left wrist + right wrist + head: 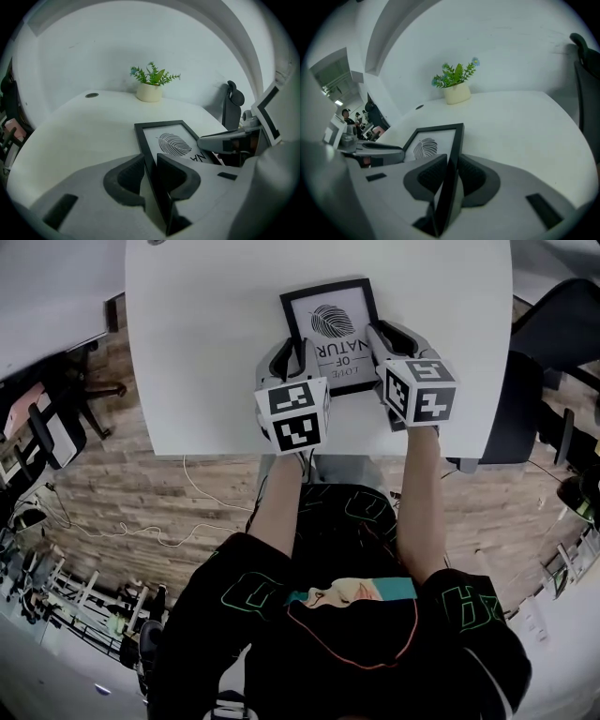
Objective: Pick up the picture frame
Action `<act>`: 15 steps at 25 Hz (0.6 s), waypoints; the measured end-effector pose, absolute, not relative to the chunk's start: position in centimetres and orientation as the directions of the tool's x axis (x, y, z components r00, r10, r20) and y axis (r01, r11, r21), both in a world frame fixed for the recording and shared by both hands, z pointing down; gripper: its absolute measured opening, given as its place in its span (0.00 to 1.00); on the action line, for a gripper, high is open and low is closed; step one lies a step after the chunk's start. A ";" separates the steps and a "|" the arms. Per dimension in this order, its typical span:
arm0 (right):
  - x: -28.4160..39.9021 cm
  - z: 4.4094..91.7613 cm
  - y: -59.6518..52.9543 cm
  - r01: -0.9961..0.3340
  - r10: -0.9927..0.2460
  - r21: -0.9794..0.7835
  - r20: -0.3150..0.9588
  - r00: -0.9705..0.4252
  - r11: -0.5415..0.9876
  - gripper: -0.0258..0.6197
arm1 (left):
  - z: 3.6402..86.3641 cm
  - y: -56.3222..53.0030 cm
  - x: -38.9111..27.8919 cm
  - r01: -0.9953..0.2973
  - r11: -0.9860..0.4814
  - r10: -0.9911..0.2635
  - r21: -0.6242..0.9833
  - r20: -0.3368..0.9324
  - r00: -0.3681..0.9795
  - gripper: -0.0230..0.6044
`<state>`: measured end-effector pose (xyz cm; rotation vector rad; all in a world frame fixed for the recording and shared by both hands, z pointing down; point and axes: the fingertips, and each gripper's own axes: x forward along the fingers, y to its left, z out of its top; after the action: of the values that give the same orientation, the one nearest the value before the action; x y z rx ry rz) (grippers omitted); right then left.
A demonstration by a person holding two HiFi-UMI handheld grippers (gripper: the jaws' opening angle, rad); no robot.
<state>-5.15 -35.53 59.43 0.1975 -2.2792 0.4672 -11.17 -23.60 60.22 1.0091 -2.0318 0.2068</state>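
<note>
At the near side of the white desk [206, 352], the black picture frame [330, 329] with its leaf print sits between the two tools. The left gripper [150, 164] has its jaws closed on the frame's left rail, and the right gripper [452, 166] has its jaws closed on the right rail. Gripping opposite sides probably lets the frame rise level without twisting. Whether it has left the surface yet, I cannot tell.

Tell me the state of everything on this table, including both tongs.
picture frame: face up, clamped at both side edges; lifted or not, unclear.
left tongs: closed on the picture frame's left edge.
right tongs: closed on the picture frame's right edge.
potted plant: upright at the far side of the table, untouched.
</note>
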 end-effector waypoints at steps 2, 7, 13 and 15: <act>-5.0 59.0 -35.5 -0.289 -0.009 -0.265 0.722 -0.692 0.920 0.17 | 60.0 -23.5 -11.5 -0.719 0.666 -0.583 0.199 0.740 -0.335 0.17; -5.2 57.7 -34.3 -0.309 -0.052 -0.247 0.698 -0.714 0.918 0.16 | 58.8 -22.5 -12.2 -0.731 0.652 -0.609 0.203 0.714 -0.345 0.16; -5.6 56.1 -32.7 -0.339 -0.096 -0.239 0.674 -0.732 0.910 0.16 | 57.1 -21.1 -13.2 -0.745 0.629 -0.648 0.221 0.678 -0.346 0.16; -5.7 55.4 -32.3 -0.351 -0.115 -0.235 0.662 -0.741 0.906 0.16 | 56.4 -20.8 -13.5 -0.754 0.618 -0.663 0.223 0.664 -0.347 0.16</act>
<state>-5.72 -32.29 55.36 0.3315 -2.3891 0.4560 -13.48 -20.80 56.38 1.1088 -2.0962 0.1567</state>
